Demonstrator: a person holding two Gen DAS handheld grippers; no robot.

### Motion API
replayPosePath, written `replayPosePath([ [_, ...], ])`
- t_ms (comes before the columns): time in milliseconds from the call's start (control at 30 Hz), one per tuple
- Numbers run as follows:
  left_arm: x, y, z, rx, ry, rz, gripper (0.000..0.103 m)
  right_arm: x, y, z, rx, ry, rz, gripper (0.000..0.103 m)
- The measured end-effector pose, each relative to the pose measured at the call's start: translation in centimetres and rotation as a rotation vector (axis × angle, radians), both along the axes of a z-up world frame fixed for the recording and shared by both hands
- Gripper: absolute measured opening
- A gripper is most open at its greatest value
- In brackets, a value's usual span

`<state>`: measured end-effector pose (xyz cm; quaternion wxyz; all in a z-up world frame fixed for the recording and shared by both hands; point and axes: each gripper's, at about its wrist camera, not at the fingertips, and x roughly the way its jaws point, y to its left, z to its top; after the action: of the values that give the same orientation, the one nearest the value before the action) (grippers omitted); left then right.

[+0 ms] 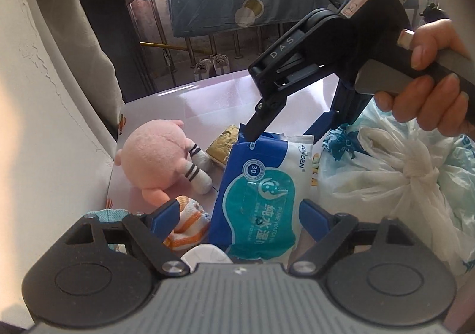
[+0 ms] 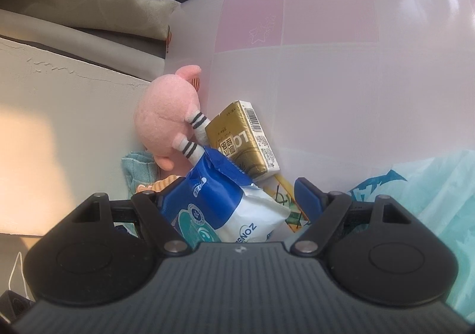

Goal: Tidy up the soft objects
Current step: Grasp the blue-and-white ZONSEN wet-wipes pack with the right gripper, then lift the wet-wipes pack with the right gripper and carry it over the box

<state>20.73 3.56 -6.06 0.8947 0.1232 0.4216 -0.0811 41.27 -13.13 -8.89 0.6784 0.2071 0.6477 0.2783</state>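
Observation:
A blue and white wet wipes pack [image 1: 261, 185] lies on the table among soft things. My left gripper [image 1: 240, 212] stands open astride its near end, pads clear of it. My right gripper [image 1: 286, 132], held by a person's hand [image 1: 430, 90], comes down over its far end, one black fingertip at the blue edge. In the right wrist view the pack [image 2: 213, 194] sits between the open jaws of that gripper [image 2: 233, 194], and the right pad stands off it. A pink plush toy [image 1: 154, 162] [image 2: 166, 123] with striped legs lies left of the pack.
A gold tissue packet [image 2: 240, 138] lies behind the pack. An orange-striped sock [image 1: 190, 224] and a teal cloth [image 2: 139, 168] lie at the left. A knotted plastic bag [image 1: 400, 185] fills the right. A cracked pale wall [image 2: 74, 114] borders the pink-and-white table [image 2: 326, 67] on the left.

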Motion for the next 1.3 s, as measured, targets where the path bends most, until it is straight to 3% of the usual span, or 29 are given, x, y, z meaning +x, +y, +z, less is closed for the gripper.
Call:
replayPosePath([
  [200,2.7,-1.6,-1.7,0.053,0.052,-0.065,0.092,0.4,-0.9,-1.0,0.062,0.04,-0.008,0.067],
  [367,4.5,-1.7,-3.0,0.082,0.098,-0.11,0.097,0.7,-2.1,-1.4,0.117,0.07,-0.012,0.067],
  [567,5.6,-1.7,-3.7,0.074,0.125,-0.126,0.099,0.6,-2.2,-1.9,0.135,0.083,0.009,0.067],
  [633,5.8,-1.7,-4.0,0.062,0.132,-0.127,0.099,0.6,-2.1,-2.1,0.135,0.082,0.014,0.062],
  [967,6.2,-0.9,-4.1,-0.007,0.137,-0.078,0.076,0.0,-1.8,-1.9,0.157,0.044,0.026,0.046],
  [1100,6.0,-0.3,-3.3,-0.023,0.119,-0.047,0.073,-0.3,-2.1,-1.1,0.187,0.023,0.017,0.034],
  [1300,4.7,0.0,-1.3,-0.018,0.059,-0.023,0.072,-1.4,-1.8,1.7,0.213,-0.026,0.019,0.029],
])
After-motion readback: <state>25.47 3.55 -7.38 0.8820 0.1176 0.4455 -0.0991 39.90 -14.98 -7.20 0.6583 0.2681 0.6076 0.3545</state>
